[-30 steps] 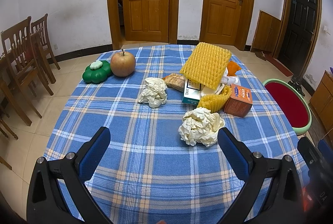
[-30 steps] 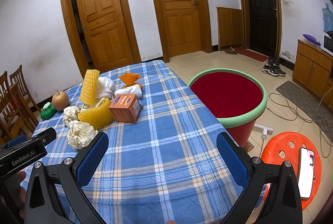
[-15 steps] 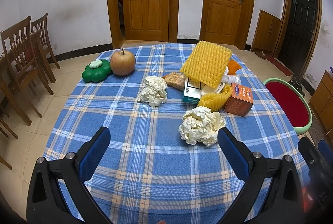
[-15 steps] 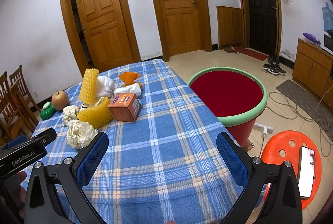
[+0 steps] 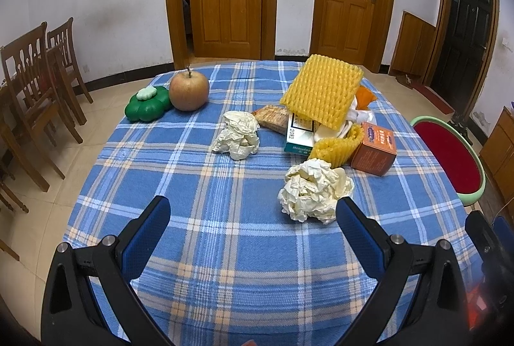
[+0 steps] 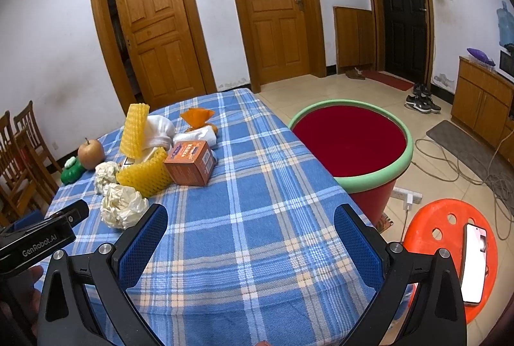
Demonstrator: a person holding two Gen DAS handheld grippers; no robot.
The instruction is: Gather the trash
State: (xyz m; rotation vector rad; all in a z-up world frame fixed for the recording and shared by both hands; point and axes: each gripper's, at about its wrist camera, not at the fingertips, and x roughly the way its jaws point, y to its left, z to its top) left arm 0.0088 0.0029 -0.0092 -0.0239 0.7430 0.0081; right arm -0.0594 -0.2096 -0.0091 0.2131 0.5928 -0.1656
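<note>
A blue plaid counter [image 5: 225, 217] carries the trash. The crumpled paper ball [image 5: 313, 190] lies just ahead of the left claw [image 5: 250, 219]; light and soft, squeezable anywhere. Both claws are released, the right claw [image 6: 250, 222] empty.

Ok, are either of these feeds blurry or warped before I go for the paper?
Left wrist view: sharp, crumpled paper ball crisp, the table bulging from fisheye. Right wrist view: equally sharp, door frames bowed, corners vignetted black, mild glare on the phone.
</note>
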